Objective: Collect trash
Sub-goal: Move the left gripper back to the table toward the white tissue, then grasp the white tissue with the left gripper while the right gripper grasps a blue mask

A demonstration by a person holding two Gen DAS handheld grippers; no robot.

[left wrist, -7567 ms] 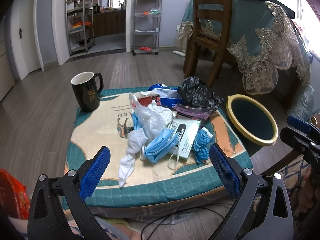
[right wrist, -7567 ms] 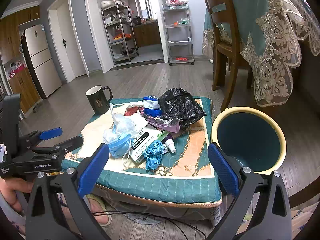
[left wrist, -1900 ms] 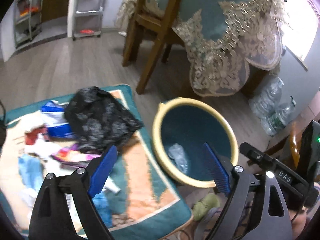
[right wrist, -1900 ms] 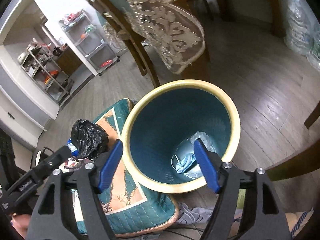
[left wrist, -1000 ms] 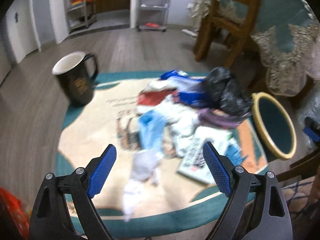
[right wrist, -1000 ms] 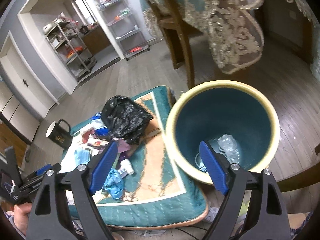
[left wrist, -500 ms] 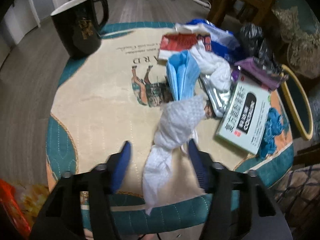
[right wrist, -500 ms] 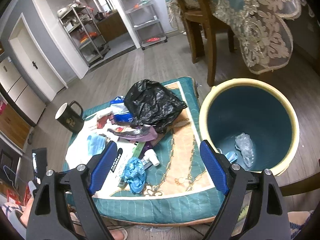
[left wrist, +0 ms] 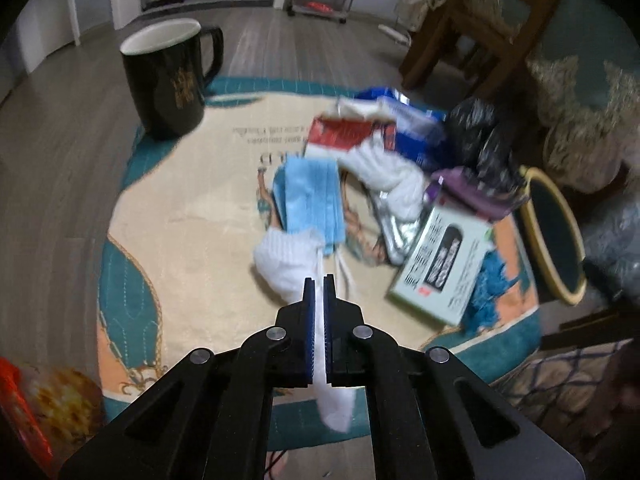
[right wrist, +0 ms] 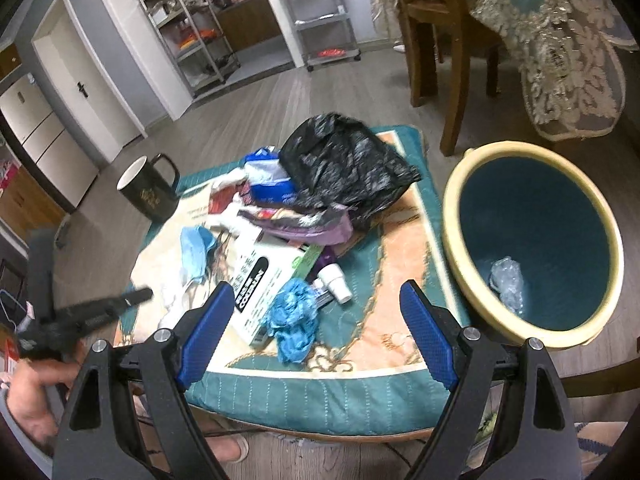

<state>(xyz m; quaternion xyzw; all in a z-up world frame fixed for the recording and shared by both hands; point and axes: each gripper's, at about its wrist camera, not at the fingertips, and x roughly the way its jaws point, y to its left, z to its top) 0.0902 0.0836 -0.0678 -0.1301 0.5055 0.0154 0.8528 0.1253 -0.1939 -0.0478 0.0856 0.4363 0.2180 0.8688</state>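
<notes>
Left tool (left wrist: pixel 318 284) pinches white tissue (left wrist: pixel 288 262); right tool (right wrist: pixel 316 312) gapes empty.

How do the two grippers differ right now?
The left gripper is shut on the white tissue; the right gripper is open and holds nothing. The left is down at the cushion; the right hangs above the blue glove. Both have blue pads.

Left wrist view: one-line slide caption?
Left hand-held gripper shut on white tissue beside blue face mask on cushion.
</notes>
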